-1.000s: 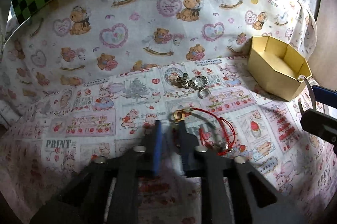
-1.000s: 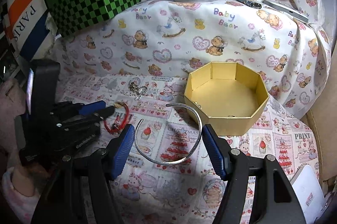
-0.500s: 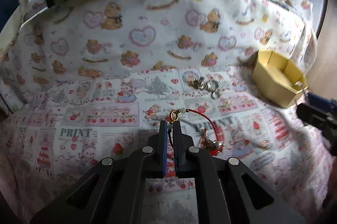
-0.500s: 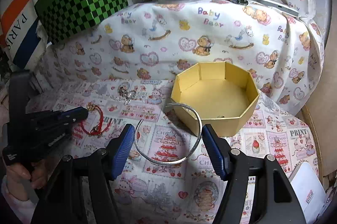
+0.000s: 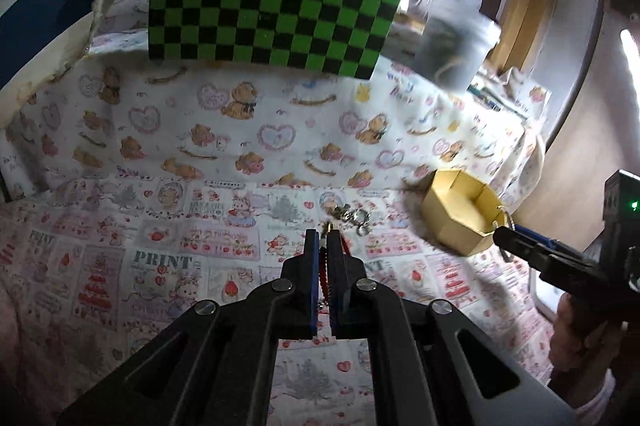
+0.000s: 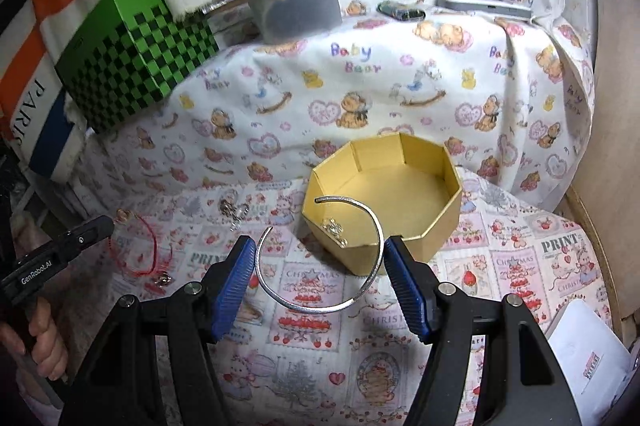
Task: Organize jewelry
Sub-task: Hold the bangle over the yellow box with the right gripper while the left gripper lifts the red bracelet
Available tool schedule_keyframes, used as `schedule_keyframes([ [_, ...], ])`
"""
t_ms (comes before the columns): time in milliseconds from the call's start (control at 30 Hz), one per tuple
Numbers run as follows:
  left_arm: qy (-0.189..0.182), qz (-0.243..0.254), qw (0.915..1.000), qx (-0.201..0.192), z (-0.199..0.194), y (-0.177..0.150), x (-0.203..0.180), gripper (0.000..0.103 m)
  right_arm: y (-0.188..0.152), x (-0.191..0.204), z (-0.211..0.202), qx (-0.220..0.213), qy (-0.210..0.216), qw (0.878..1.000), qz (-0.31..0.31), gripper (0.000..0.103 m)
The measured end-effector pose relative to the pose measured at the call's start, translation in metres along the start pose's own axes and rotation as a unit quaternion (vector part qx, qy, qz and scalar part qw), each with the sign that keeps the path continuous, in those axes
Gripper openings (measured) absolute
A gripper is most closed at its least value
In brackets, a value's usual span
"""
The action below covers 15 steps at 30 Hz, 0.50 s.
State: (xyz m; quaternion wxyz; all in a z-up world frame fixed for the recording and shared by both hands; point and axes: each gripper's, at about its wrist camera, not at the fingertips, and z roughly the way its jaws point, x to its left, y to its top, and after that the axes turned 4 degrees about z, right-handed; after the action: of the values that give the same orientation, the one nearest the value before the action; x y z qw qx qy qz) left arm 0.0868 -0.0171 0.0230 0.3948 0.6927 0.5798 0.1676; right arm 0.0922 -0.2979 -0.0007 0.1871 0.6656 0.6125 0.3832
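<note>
Printed cloth (image 6: 400, 98) covers the table. At left, the left gripper (image 5: 324, 238) has its jaws closed on a red cord bracelet (image 6: 140, 246). At right, the right gripper (image 6: 320, 254) holds a silver bangle (image 6: 320, 306) between wide jaws, just before the gold octagonal box (image 6: 440, 226).

We see a thin red cord bracelet (image 6: 141, 251) with a small gold ring at one end, hanging from the shut left tongs (image 5: 324, 240) above the patterned surface. A plain open silver cuff bangle (image 6: 320, 254) is held flat between the right tongs (image 6: 320, 268), beside an open gold octagonal cardboard box (image 6: 436, 222). A small cluster of silver charms (image 6: 234, 212) lies near the box.
</note>
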Motion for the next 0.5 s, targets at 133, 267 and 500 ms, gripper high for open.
schedule_keyframes([
  [133,-0.019,-0.002,0.9997,-0.018,-0.008,0.001,-0.002,0.000,0.001,0.003,-0.008,-0.018,0.015,1.000,-0.005,0.068],
  [267,-0.031,0.008,0.9988,-0.038,-0.019,0.002,-0.006,0.000,0.002,0.004,-0.015,-0.034,0.027,0.999,-0.005,0.068],
  [500,-0.004,0.026,0.9996,-0.004,-0.004,-0.001,-0.011,0.039,0.003,0.002,-0.015,-0.035,0.028,0.999,0.000,0.068],
])
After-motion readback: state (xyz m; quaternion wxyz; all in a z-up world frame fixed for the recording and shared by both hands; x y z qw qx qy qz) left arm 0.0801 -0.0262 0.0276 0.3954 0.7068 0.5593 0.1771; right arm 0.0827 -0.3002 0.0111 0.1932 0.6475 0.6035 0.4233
